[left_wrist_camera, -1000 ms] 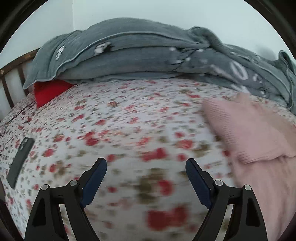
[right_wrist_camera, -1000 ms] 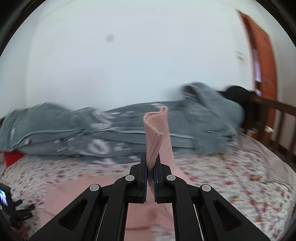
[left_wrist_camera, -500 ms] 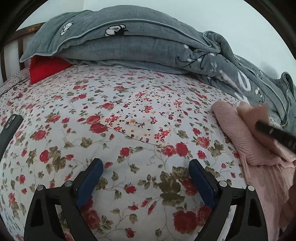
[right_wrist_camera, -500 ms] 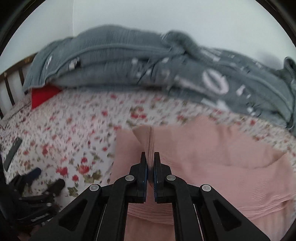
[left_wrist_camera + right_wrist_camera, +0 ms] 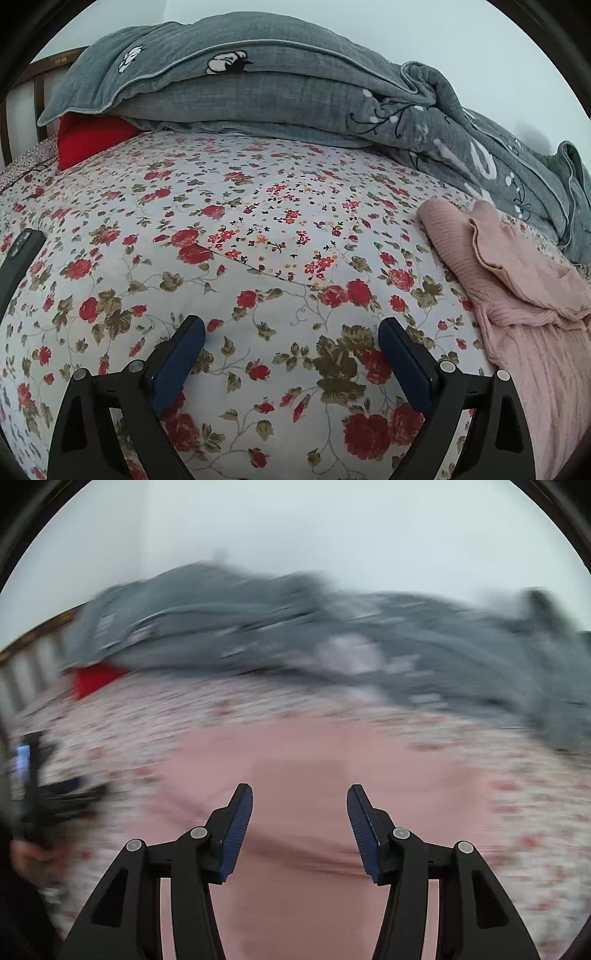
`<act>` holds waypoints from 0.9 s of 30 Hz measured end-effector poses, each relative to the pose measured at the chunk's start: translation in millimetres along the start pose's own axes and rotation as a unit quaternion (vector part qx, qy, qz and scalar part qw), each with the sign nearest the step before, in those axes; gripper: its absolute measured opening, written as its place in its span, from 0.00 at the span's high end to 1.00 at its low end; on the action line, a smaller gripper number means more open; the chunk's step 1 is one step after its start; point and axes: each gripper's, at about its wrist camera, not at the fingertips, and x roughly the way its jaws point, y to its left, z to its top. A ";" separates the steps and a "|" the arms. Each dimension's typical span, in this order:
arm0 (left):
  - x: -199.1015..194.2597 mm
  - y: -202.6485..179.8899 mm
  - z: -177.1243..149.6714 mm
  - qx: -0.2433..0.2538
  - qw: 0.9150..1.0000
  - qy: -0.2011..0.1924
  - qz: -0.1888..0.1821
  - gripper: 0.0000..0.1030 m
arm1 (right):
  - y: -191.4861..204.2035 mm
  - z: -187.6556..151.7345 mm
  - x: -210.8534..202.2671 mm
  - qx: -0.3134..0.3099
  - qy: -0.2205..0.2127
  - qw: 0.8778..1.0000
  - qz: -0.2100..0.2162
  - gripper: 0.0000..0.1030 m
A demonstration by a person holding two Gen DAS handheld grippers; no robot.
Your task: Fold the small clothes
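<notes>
Your right gripper point(image 5: 300, 827) is opening, having just released the pink top point(image 5: 314, 775) onto the bed point(image 5: 258, 229). Your left gripper point(image 5: 291, 354) is hovering wide, gripping nothing; one fold is likely laid

Open floral bed surface, bounded by bedding at the back and clothing on the right.

A wide stretch of flowered bedsheet point(image 5: 258, 229) is left bare ahead of the left gripper point(image 5: 291, 332). The far side is blocked by a heaped grey quilt point(image 5: 258, 85), with a red pillow point(image 5: 88, 140) tucked under its left end. The right side is taken up by a pink knitted garment point(image 5: 517, 295). A dark phone point(image 5: 20, 254) is seen lying at the left edge.
</notes>
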 end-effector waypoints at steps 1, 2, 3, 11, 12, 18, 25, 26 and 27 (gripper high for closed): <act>0.3 -0.5 0.1 0.001 1.000 0.001 0.001 0.07 | -25.0 -4.9 -8.4 0.013 -0.010 0.999 -0.030 0.45; 0.6 -1.1 0.3 0.002 1.000 0.002 0.001 0.07 | -49.6 -11.6 -15.2 0.028 -0.011 0.998 -0.049 0.43; 1.0 -1.7 0.4 0.004 1.000 0.003 0.002 0.07 | -69.7 -18.1 -18.1 0.039 -0.002 0.997 -0.059 0.43; 2.8 -7.3 2.0 0.014 1.000 0.006 0.018 0.06 | -131.5 -63.6 4.1 0.087 0.066 0.994 -0.026 0.43; 2.8 -7.8 1.9 0.015 1.000 0.006 0.021 0.06 | -129.7 -63.7 6.3 0.088 0.062 0.994 -0.019 0.43; 3.0 -10.6 1.5 0.022 0.999 0.007 0.035 0.05 | -121.4 -55.0 39.1 0.066 0.076 0.994 -0.053 0.58; 2.8 -11.8 1.6 0.020 0.999 0.008 0.034 0.05 | -159.7 -63.6 45.7 0.157 0.067 0.985 -0.004 0.85; 2.7 -11.5 1.6 0.020 0.999 0.008 0.033 0.05 | -162.6 -68.1 49.5 0.165 0.077 0.983 -0.006 0.85; 2.4 -11.5 1.5 0.019 0.999 0.008 0.033 0.05 | -163.5 -71.8 56.3 0.169 0.095 0.981 -0.007 0.84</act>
